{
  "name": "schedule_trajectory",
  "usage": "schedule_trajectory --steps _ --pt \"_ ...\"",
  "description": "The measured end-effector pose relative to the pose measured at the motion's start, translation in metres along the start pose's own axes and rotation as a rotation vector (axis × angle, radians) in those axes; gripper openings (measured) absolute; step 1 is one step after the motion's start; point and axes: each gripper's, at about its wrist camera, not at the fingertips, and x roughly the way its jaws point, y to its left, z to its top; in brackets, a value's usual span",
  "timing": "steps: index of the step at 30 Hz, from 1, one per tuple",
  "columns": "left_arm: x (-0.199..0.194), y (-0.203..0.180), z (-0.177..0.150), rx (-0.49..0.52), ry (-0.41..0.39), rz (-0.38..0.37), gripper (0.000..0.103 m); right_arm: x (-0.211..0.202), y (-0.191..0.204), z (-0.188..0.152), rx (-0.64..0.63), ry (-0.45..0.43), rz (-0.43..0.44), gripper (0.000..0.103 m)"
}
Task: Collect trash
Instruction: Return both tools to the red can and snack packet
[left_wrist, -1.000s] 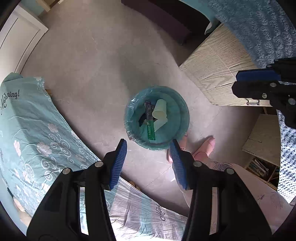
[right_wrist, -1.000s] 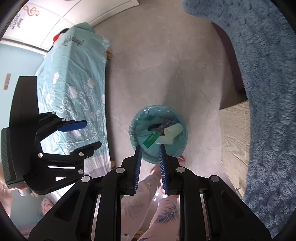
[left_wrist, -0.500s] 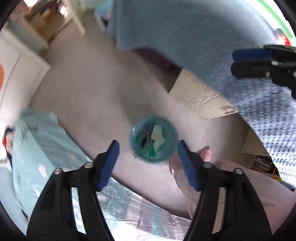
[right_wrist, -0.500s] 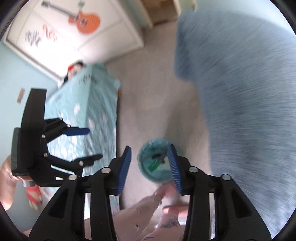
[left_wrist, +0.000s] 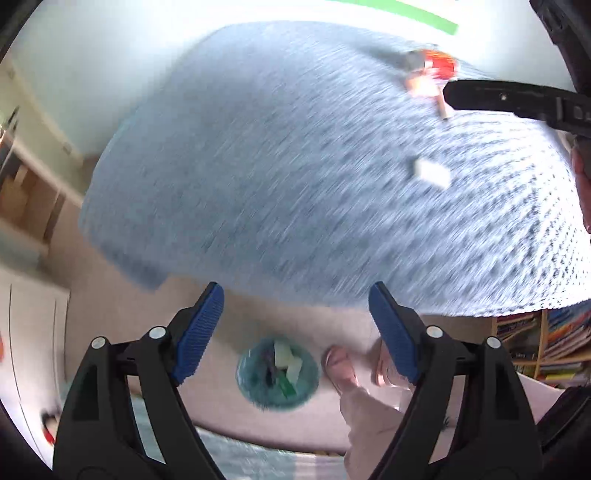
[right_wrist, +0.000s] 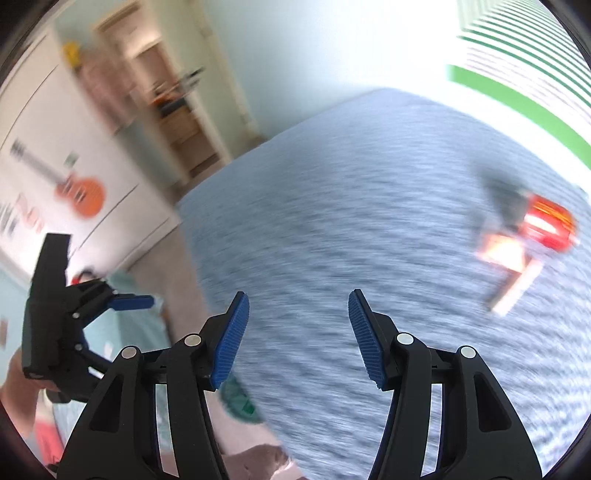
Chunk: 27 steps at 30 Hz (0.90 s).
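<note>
Both views blurred; detail limited. Landmark: the bed (left_wrist: 295, 166) with its blue fleecy cover.

Left gripper (left_wrist: 295, 328): jaws wide and opening, nothing between the pads. Between them, down on the floor, shows the trash bin (left_wrist: 277, 372), lined with a teal bag and already holding pale scraps and something green. It stands just off the bed's near edge, beside the person's feet (left_wrist: 340, 365).

Right gripper (right_wrist: 297, 339): jaws about half spread and opening, empty. It points over the bed cover.

Trash left to collect, all on top of the bed:
- a small white scrap (left_wrist: 430, 171), lying alone toward the middle of the cover;
- a red and orange wrapper cluster (right_wrist: 532, 236) toward the bed's far side, near the wall, with a pale stick-like piece trailing from it. Exact make-up cannot be told through the blur.

Handling, as judged: the white scrap looks like paper or thin card, so very light, easily crushed, not fragile. It lies flat on soft pile, so the pads should press slightly into the cover and pinch across its short width. The wrappers are probably crinkly film, light and a bit slippery; take them at the bunched middle, not a loose edge. The stick piece may need its own grab.
</note>
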Motion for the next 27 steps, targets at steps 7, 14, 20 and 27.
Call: schedule_trajectory --steps 7,14,20,27 --pt "0.008 -0.057 0.049 0.138 -0.009 -0.027 0.085 -0.039 -0.074 -0.016 0.116 -0.049 -0.116 0.057" --pt "0.017 -0.103 0.086 0.2 -0.007 -0.033 0.086 -0.059 -0.136 -0.026 0.176 -0.056 -0.144 0.057" --pt "0.022 -0.134 0.13 0.225 -0.032 -0.009 0.088 -0.069 -0.179 -0.019 0.201 -0.071 -0.148 0.057" --pt "0.034 -0.161 0.181 0.241 -0.052 0.014 0.09 -0.076 -0.218 0.0 0.19 -0.091 -0.147 0.064"
